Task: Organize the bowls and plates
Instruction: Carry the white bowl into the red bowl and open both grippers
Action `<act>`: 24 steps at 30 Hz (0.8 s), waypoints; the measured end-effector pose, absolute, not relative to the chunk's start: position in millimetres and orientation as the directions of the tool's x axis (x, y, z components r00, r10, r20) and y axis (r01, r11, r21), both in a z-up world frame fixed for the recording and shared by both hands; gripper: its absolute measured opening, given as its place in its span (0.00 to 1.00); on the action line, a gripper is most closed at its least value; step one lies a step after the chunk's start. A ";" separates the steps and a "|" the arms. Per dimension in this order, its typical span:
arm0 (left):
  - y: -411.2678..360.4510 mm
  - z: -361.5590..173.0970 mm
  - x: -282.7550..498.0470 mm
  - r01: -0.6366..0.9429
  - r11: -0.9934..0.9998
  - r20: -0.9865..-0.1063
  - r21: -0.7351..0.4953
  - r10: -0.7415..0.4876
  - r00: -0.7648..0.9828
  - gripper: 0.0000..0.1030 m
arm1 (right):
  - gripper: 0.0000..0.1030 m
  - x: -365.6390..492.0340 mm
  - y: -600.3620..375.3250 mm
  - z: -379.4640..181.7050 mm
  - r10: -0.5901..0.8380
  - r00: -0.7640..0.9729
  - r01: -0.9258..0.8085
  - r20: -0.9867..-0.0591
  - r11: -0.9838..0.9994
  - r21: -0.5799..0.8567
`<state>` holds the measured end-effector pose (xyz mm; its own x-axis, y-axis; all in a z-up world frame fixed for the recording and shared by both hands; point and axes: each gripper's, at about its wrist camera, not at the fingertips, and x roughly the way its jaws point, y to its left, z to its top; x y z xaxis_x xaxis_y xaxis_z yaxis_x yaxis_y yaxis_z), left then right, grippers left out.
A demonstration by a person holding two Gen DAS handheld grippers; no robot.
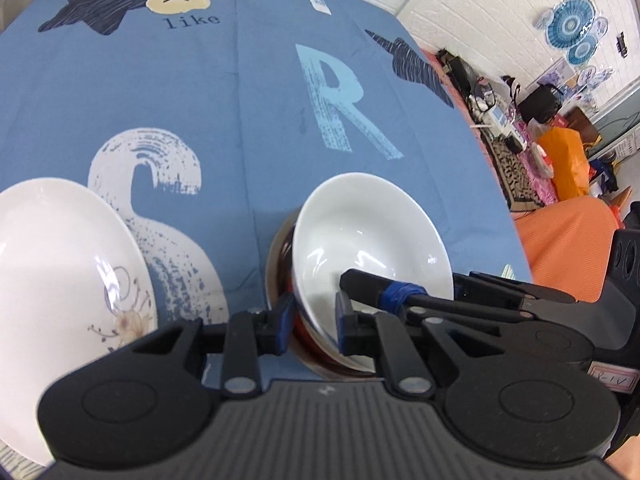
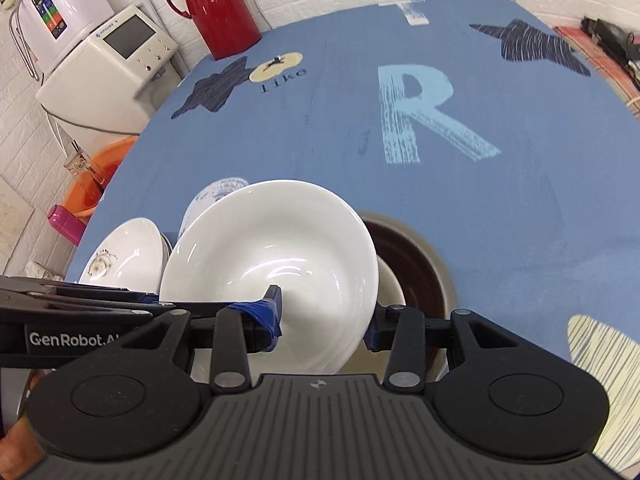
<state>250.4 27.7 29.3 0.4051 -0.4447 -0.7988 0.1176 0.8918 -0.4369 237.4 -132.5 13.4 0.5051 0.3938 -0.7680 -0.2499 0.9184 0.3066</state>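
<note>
White bowl [image 2: 272, 256] gripped from two sides.
Rim clamped by left gripper [image 1: 312, 330] and right gripper [image 2: 324, 326], tilted over brown dish [image 2: 416, 272] on bench [image 2: 500, 220].

On a cloth-covered table [image 2: 500, 220], a tilted bowl [image 2: 272, 264] sits at the near edge, resting in a dish [image 2: 416, 264] that extends to its right. A plate [image 2: 124, 256] lies just left of the bowl, near the table's left edge. At the far left corner stands a jug [image 2: 212, 8], with two appliances [image 2: 104, 56] beyond the table's left side.
</note>
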 end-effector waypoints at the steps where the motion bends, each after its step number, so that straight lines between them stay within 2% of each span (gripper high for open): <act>1: 28.0 26.1 251.4 0.113 0.890 -0.803 -0.441 -0.448 0.393 0.09 | 0.25 235.8 -132.9 11.0 0.392 0.500 -0.253 -0.772 0.919 0.303; 6: 19.6 27.1 252.2 0.136 0.902 -0.806 -0.410 -0.428 0.409 0.18 | 0.26 237.6 -138.3 10.7 0.366 0.497 -0.239 -0.787 0.930 0.281; 10: 18.7 25.8 259.1 0.141 0.889 -0.803 -0.436 -0.455 0.385 0.25 | 0.26 236.8 -148.2 15.7 0.368 0.496 -0.225 -0.787 0.929 0.293; 13: 22.4 29.7 262.3 0.143 0.886 -0.794 -0.441 -0.459 0.398 0.35 | 0.24 236.7 -152.9 20.6 0.380 0.497 -0.235 -0.780 0.925 0.300; 15: 24.8 36.5 261.5 0.147 0.888 -0.784 -0.436 -0.455 0.422 0.48 | 0.25 237.7 -153.1 23.4 0.378 0.495 -0.228 -0.783 0.925 0.303; 21: 36.3 51.9 257.1 0.169 0.882 -0.754 -0.439 -0.464 0.464 0.49 | 0.28 232.2 -156.7 39.2 0.334 0.549 -0.222 -0.766 0.942 0.252; 24: 40.2 54.5 256.7 0.167 0.876 -0.744 -0.453 -0.475 0.471 0.49 | 0.28 231.7 -168.5 48.2 0.341 0.584 -0.196 -0.737 0.940 0.280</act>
<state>256.7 40.2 54.5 0.4709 -0.4745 -0.7437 0.1673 0.8758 -0.4528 231.7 -168.5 48.2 0.5840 0.3408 -0.7367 -0.1956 0.9399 0.2797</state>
